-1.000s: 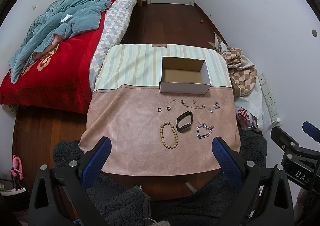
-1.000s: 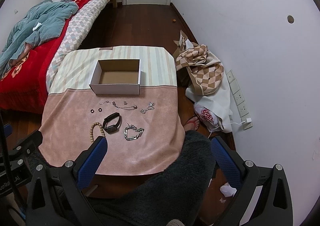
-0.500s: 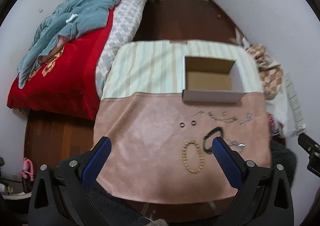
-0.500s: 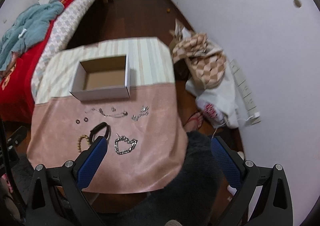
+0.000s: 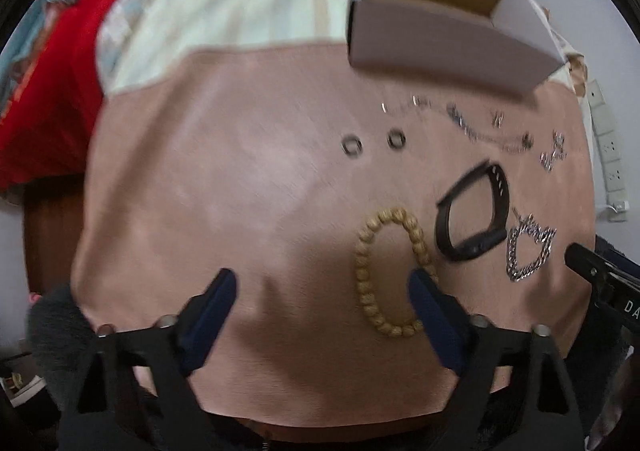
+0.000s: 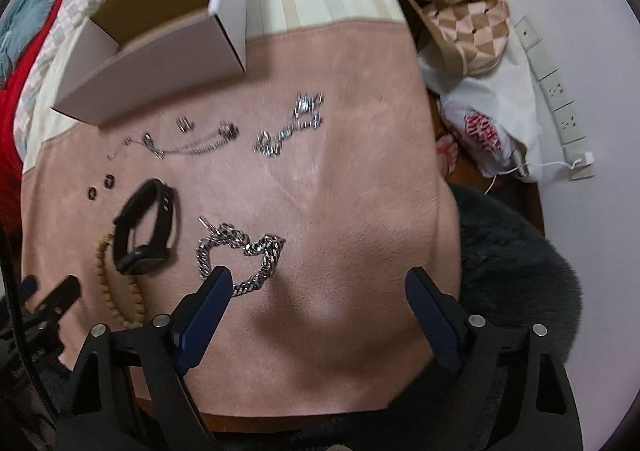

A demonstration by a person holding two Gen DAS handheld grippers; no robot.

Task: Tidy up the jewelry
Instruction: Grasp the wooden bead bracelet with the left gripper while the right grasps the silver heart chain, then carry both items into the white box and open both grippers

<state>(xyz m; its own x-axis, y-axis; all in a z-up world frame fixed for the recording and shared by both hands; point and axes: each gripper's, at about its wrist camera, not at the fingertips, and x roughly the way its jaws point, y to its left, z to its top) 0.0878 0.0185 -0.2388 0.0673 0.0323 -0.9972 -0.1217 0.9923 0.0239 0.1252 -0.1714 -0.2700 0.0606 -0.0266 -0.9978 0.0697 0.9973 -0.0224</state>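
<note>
Jaws closing above bare cloth; silver chain [image 6: 240, 255] lies heart-shaped.

The left gripper [image 5: 322, 283] hangs over the pink cloth [image 5: 224, 187], jaws closing on nothing. The bead bracelet [image 5: 390, 271] lies beside its right finger

Soft, even indoor light — both fisheye views motion-blurred, edges warped, dark vignette corners.

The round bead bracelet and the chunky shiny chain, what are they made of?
The bead bracelet looks like wood: tan, matte, round beads with no shine, though it could be plastic made to look so. The chunky chain looks like polished metal, silver-colored: its interlocked links catch bright glints. Whether it is steel or real silver, the pictures cannot tell.
</note>
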